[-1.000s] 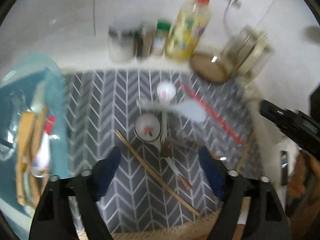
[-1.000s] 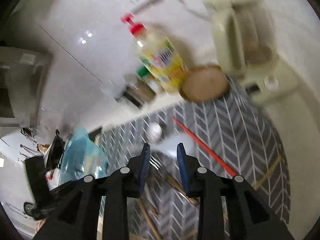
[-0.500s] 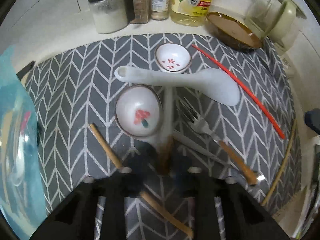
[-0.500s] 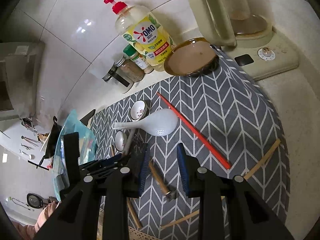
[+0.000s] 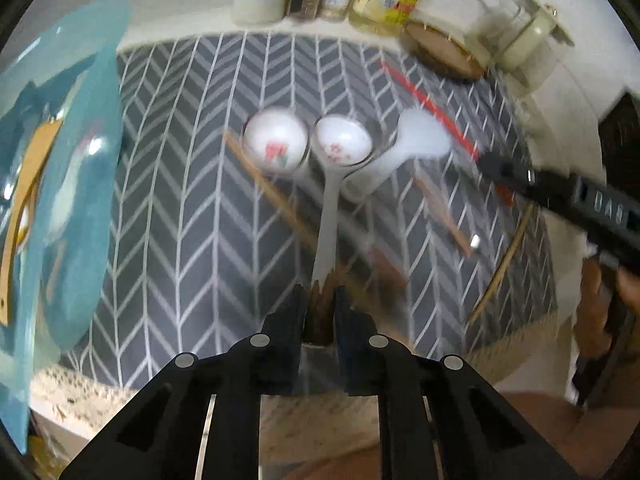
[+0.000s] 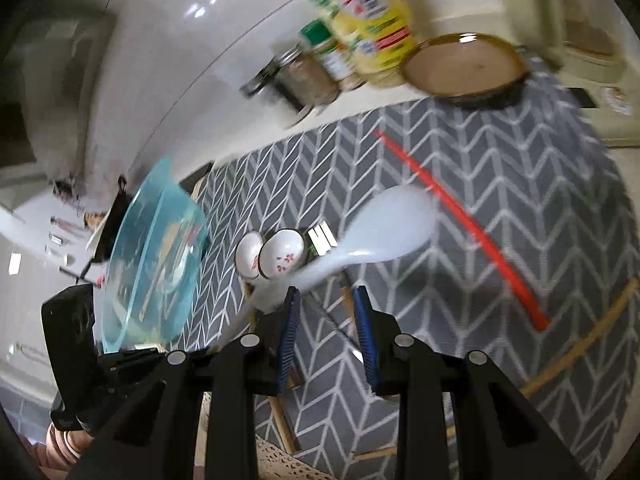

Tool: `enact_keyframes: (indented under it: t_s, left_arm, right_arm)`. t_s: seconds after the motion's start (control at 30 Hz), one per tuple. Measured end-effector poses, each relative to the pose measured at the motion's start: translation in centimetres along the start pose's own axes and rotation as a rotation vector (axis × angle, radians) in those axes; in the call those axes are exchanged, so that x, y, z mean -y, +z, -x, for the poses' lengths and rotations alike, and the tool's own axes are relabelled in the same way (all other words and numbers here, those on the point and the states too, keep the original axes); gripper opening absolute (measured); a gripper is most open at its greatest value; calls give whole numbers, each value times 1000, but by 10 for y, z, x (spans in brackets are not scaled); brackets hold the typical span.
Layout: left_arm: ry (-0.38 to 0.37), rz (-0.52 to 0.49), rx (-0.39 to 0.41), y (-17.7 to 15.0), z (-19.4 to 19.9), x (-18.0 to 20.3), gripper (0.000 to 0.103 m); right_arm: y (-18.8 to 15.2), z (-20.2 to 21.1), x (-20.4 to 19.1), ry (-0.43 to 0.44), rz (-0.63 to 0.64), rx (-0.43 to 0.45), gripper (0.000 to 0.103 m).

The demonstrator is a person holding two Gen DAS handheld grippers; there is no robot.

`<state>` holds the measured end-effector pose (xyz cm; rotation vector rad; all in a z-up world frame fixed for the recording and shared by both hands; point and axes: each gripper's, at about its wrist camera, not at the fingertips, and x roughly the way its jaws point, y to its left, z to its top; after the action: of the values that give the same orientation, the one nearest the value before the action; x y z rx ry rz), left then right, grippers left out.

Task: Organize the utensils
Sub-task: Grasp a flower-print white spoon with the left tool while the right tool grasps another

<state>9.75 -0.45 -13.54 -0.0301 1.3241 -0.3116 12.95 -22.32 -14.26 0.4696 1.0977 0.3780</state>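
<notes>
Basin (image 5: 86,184): wooden utensils inside. Left claw (image 5: 318,312) grasping ceramic spoon (image 5: 334,184); right claw (image 6: 326,320) parted, empty.

Motion blur leaves no wording legible: the yellow bottle (image 6: 366,24) at the counter's back edge carries a red-and-white label, its lettering smeared beyond reading

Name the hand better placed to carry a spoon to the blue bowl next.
Left. Its tongs are already shut on the brown handle of a ceramic spoon, and the blue bowl sits on that side. The right tongs hold nothing.
</notes>
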Motion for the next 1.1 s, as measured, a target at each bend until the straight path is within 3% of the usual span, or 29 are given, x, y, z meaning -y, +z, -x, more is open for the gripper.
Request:
enact_keyframes:
  t_s: [0.13, 0.23, 0.3, 0.33, 0.5, 0.53, 0.6, 0.63, 0.73, 0.8, 0.9, 1.0, 1.1]
  left_arm:
    - [7, 22, -20, -14, -1, -14, 19]
    - [46, 11, 51, -8, 10, -15, 24]
    - [42, -5, 101, 1, 14, -9, 48]
    - [52, -13, 127, 7, 15, -6, 52]
    - [72, -66, 125, 33, -9, 0, 52]
    - [71, -73, 112, 35, -14, -1, 51]
    - [64, -94, 80, 40, -30, 0, 31]
    - [66, -115, 50, 39, -40, 1, 31]
    - [103, -172, 91, 34, -41, 11, 23]
    - [53, -106, 102, 35, -32, 4, 13]
    - [54, -65, 138, 29, -13, 0, 9]
    - [51, -10, 169, 21, 8, -12, 9]
    - [58, 18, 203, 13, 27, -19, 9]
  right_arm:
    - [-1, -12, -8, 6, 16, -27, 28]
    - [0, -16, -9, 2, 21, -32, 28]
    - [1, -16, -11, 3, 24, -31, 28]
    - [1, -16, -11, 3, 27, -30, 28]
    - [1, -15, -15, 6, 45, -28, 28]
    - [1, -13, -16, 10, 50, -24, 28]
    - [3, -12, -15, 6, 55, -18, 28]
    - [3, -11, -15, 4, 53, -16, 28]
    - [4, -10, -12, 2, 52, -12, 28]
    - [5, -11, -12, 6, 62, -15, 28]
    - [8, -16, -19, 29, 103, -12, 28]
    - [13, -28, -36, 49, 227, 16, 28]
    - [16, -51, -51, 83, 303, -19, 28]
